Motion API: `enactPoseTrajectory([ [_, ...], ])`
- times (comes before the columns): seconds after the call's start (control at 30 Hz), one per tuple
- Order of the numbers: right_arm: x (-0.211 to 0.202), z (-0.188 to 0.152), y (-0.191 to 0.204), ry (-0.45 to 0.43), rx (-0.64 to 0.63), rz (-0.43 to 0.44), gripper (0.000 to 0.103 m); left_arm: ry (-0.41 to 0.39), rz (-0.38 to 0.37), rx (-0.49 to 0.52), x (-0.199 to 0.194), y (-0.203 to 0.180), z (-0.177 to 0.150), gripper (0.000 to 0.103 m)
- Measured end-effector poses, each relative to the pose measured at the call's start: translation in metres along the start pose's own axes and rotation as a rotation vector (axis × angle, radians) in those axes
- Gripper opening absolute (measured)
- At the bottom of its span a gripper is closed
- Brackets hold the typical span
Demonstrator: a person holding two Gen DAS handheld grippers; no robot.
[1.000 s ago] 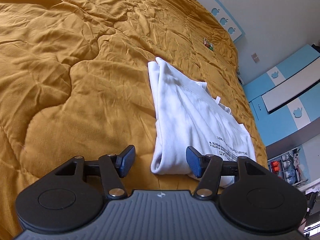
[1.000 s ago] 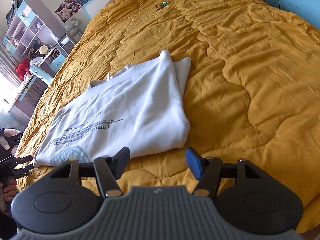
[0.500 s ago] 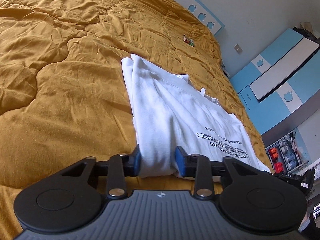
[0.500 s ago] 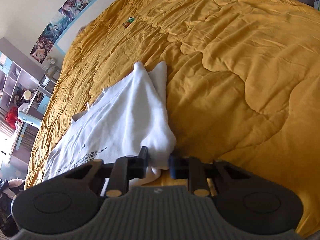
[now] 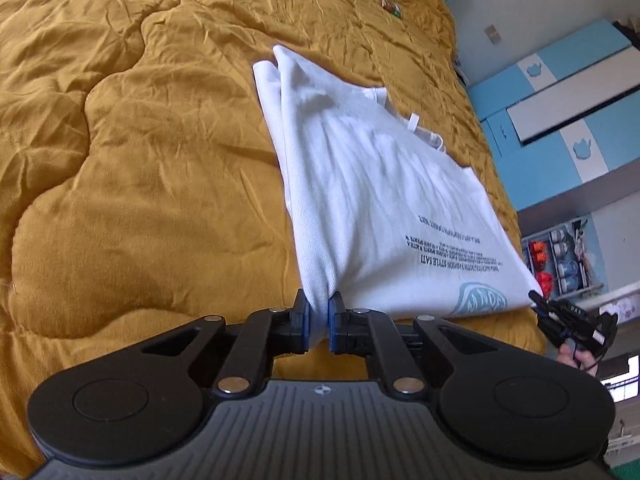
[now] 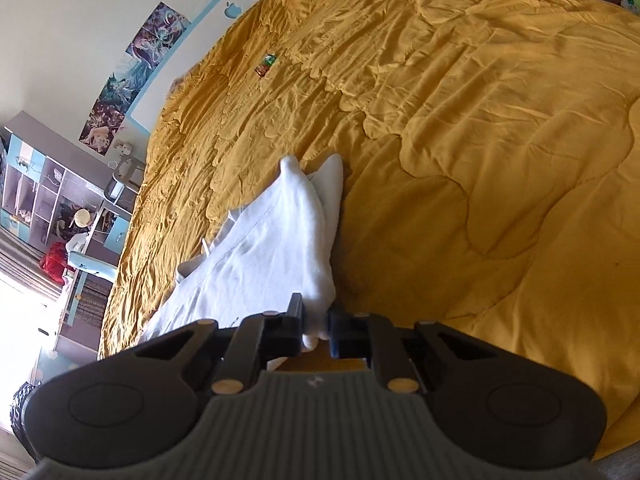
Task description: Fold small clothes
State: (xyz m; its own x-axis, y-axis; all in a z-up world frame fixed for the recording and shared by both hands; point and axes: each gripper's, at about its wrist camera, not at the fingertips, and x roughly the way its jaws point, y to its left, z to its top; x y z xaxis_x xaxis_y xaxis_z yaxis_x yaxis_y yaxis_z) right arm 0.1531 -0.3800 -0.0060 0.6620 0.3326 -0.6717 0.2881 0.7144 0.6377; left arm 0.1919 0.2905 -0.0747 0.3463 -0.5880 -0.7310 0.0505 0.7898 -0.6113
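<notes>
A white T-shirt (image 5: 372, 200) with dark printed text lies folded lengthwise on the mustard quilt (image 5: 140, 140). My left gripper (image 5: 318, 322) is shut on its near left corner and lifts that end off the quilt. My right gripper (image 6: 316, 326) is shut on the shirt's (image 6: 280, 248) other near corner, also raised. In the left wrist view the right gripper (image 5: 538, 300) shows at the shirt's right corner. The shirt's far end rests on the quilt (image 6: 480, 160).
A small red and green object (image 5: 391, 5) lies far up the quilt, also in the right wrist view (image 6: 267, 65). Blue and white cabinets (image 5: 560, 92) stand to the right of the bed. Shelves and a desk (image 6: 60, 216) stand beyond its other side.
Both grippers went from open in front of the shirt to shut on its near corners. They have since raised the near end, pulling the cloth taut.
</notes>
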Motion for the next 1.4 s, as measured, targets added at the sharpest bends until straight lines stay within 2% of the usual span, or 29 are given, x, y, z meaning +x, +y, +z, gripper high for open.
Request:
enactPoseTrajectory([
  [0.1,0.009,-0.003,-0.010,0.060,0.000,-0.041,0.007,0.036,0.019,0.041,0.001,0.003,-0.007,0.009],
  [0.17,0.012,-0.007,-0.009,0.068,-0.035,-0.069,0.007,0.071,0.029,0.063,-0.005,0.009,-0.008,0.009],
  [0.2,0.011,-0.008,-0.009,0.065,-0.048,-0.071,0.007,0.088,0.061,0.070,-0.009,0.012,-0.008,0.004],
  [0.23,0.010,-0.008,-0.007,0.062,-0.062,-0.078,0.007,0.091,0.108,0.074,-0.015,0.015,-0.007,0.005],
  [0.37,0.007,-0.011,0.012,0.037,-0.207,-0.153,0.011,-0.047,0.158,0.086,-0.048,0.017,-0.011,0.007],
  [0.4,0.003,-0.013,0.019,0.016,-0.255,-0.182,0.012,-0.073,0.166,0.094,-0.052,0.014,-0.012,0.014],
  [0.43,0.000,-0.014,0.024,0.004,-0.284,-0.196,0.014,-0.080,0.165,0.104,-0.053,0.012,-0.013,0.026],
  [0.47,-0.002,-0.015,0.026,0.001,-0.292,-0.199,0.015,-0.075,0.153,0.109,-0.051,0.010,-0.015,0.032],
  [0.53,-0.008,-0.015,0.026,0.023,-0.253,-0.172,0.024,-0.057,0.109,0.110,-0.041,0.007,-0.020,0.049],
  [0.57,-0.010,-0.016,0.024,0.032,-0.227,-0.161,0.029,-0.059,0.088,0.099,-0.037,0.007,-0.022,0.050],
  [0.67,-0.021,-0.022,0.018,0.034,-0.143,-0.107,0.029,-0.105,-0.007,-0.001,-0.031,0.015,-0.029,0.052],
  [0.83,-0.021,-0.035,0.014,0.070,-0.031,-0.043,0.029,-0.162,-0.238,-0.364,-0.018,0.045,-0.047,0.052],
  [0.93,-0.014,-0.045,0.013,0.122,0.055,0.040,0.029,-0.245,-0.293,-0.507,-0.010,0.049,-0.062,0.059],
  [1.0,-0.005,-0.052,0.015,0.144,0.097,0.084,0.029,-0.284,-0.322,-0.593,0.000,0.050,-0.066,0.059],
  [1.13,0.012,-0.060,0.012,0.086,0.208,0.097,0.030,-0.322,-0.330,-0.658,0.012,0.044,-0.066,0.058],
  [1.23,0.021,-0.063,0.004,0.067,0.297,0.143,0.033,-0.290,-0.356,-0.679,0.013,0.037,-0.070,0.058],
  [1.37,0.033,-0.065,-0.003,0.071,0.330,0.138,0.034,-0.337,-0.286,-0.694,0.018,0.032,-0.069,0.057],
  [1.4,0.036,-0.066,-0.004,0.072,0.339,0.144,0.034,-0.333,-0.267,-0.704,0.024,0.032,-0.063,0.052],
])
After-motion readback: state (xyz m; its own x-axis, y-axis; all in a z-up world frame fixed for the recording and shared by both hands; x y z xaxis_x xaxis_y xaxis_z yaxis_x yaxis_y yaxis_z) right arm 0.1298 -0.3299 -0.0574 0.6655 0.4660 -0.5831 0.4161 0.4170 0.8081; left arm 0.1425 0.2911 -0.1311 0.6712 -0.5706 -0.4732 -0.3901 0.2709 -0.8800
